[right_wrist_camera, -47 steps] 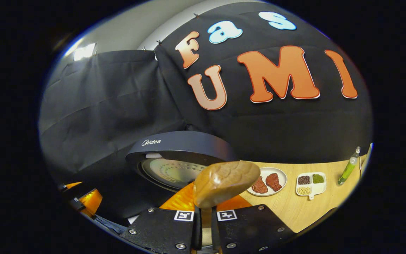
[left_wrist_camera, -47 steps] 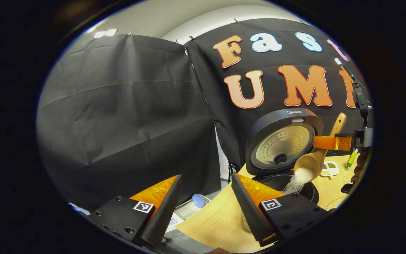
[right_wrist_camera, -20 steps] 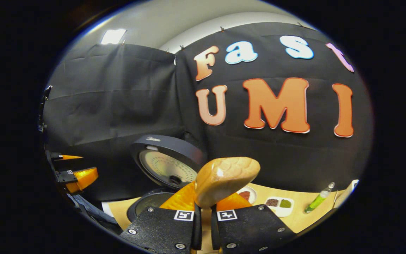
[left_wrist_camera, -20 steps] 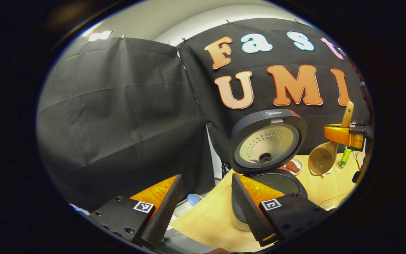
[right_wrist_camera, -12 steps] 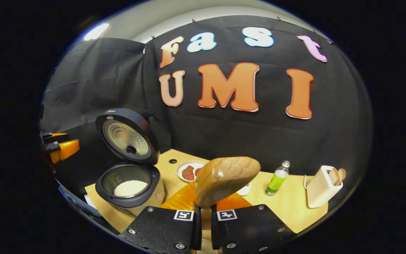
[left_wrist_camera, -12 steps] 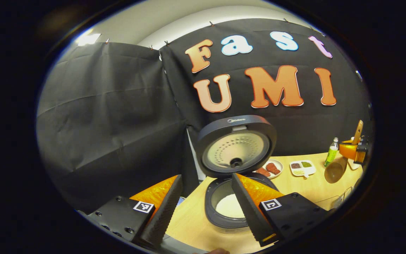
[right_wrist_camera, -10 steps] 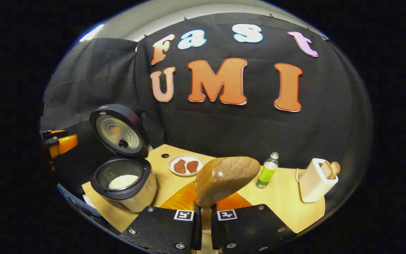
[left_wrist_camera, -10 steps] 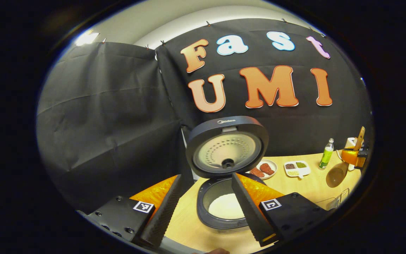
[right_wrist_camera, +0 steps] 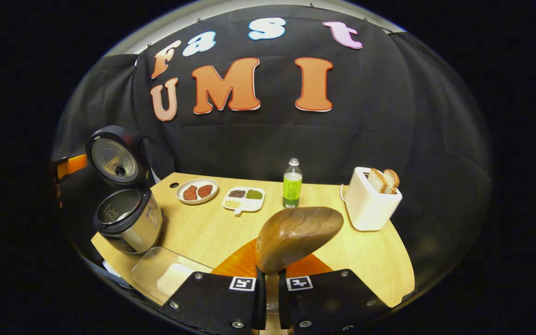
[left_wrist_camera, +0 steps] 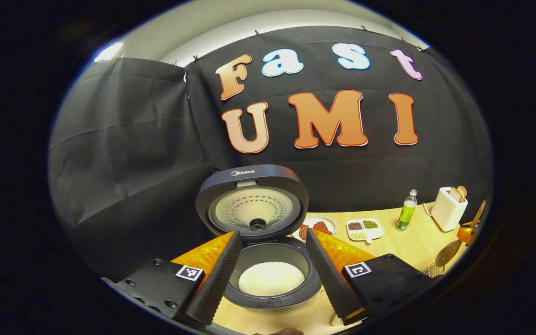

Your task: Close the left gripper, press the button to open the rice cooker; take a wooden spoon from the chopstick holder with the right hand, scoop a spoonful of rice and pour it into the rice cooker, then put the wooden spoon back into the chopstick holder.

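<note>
Right gripper: jaws clamped on the wooden spoon, bowl upward, above the worktop. Left gripper: jaws wide, holding nothing, framing the rice cooker. Cooker lid raised; white rice in the pot. Chopstick holder: apparently at the worktop's right edge.

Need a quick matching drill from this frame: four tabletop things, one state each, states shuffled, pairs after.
Things
1. rice cooker
2. wooden spoon
3. toaster
4. bottle

States
A. stands upright, green, cap on
B. lid raised, white rice in the pot
C. two slices of bread poking out of the top
D. clamped in the right gripper, bowl end toward the camera

Pairs: 1-B, 2-D, 3-C, 4-A
</note>
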`<act>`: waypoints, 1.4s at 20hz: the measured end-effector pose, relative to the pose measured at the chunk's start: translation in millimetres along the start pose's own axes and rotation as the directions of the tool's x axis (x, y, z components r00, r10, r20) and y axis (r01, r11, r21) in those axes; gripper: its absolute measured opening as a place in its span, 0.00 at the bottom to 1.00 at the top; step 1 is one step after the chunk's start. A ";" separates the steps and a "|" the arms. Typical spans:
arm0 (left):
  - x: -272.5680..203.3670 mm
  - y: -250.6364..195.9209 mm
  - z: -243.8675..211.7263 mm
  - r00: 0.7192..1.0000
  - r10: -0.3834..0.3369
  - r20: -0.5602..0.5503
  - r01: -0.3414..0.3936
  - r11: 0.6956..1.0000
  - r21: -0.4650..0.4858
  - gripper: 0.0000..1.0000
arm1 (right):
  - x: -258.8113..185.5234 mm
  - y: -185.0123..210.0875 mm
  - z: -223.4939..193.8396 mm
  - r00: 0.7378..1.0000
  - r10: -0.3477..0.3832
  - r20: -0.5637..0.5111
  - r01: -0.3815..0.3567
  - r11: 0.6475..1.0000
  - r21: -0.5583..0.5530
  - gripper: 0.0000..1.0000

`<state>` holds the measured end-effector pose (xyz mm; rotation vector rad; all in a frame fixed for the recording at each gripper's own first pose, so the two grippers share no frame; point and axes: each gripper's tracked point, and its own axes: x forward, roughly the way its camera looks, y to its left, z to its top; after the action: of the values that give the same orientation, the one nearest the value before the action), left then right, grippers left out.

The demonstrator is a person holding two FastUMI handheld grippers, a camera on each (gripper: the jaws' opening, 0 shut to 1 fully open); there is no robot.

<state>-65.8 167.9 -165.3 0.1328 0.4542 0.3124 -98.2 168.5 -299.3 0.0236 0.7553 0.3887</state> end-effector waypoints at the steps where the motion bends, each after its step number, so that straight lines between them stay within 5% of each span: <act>1: -0.9 -3.6 1.5 1.000 -0.008 0.001 0.008 1.000 0.001 0.87 | -0.5 -5.0 -5.5 1.000 -0.006 -0.011 0.006 1.000 0.021 0.10; 3: -1.8 -7.1 4.9 1.000 -0.010 0.010 0.010 1.000 0.020 0.95 | 0.7 -15.3 -18.8 0.999 -0.027 -0.034 0.029 0.998 0.062 0.10; 11: -1.2 -8.0 14.1 1.000 -0.015 0.019 0.015 0.999 0.046 0.95 | 24.1 -23.0 -76.5 0.986 -0.043 -0.162 0.081 0.969 0.234 0.10; 12: 0.3 -6.8 16.6 1.000 -0.014 0.021 0.013 0.999 0.045 0.87 | 27.4 -24.0 -84.2 0.983 -0.042 -0.180 0.089 0.963 0.256 0.10; 15: 3.2 -3.3 23.7 1.000 -0.011 0.029 0.010 0.999 0.042 0.87 | 37.4 -27.2 -93.2 0.979 -0.040 -0.201 0.105 0.942 0.320 0.10; 25: 20.0 14.5 59.6 0.997 0.019 0.079 -0.019 1.000 0.004 0.87 | 39.2 -38.4 -104.3 0.970 -0.053 -0.239 0.134 0.932 0.337 0.14; 28: 27.0 21.9 77.6 0.992 0.034 0.121 -0.035 0.999 0.004 0.87 | 37.1 -43.8 -120.9 0.947 -0.052 -0.316 0.168 0.920 0.353 0.13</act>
<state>-13.6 193.0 -103.0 0.1649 0.3333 0.3352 -140.2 126.7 -419.2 0.2875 1.1225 0.1324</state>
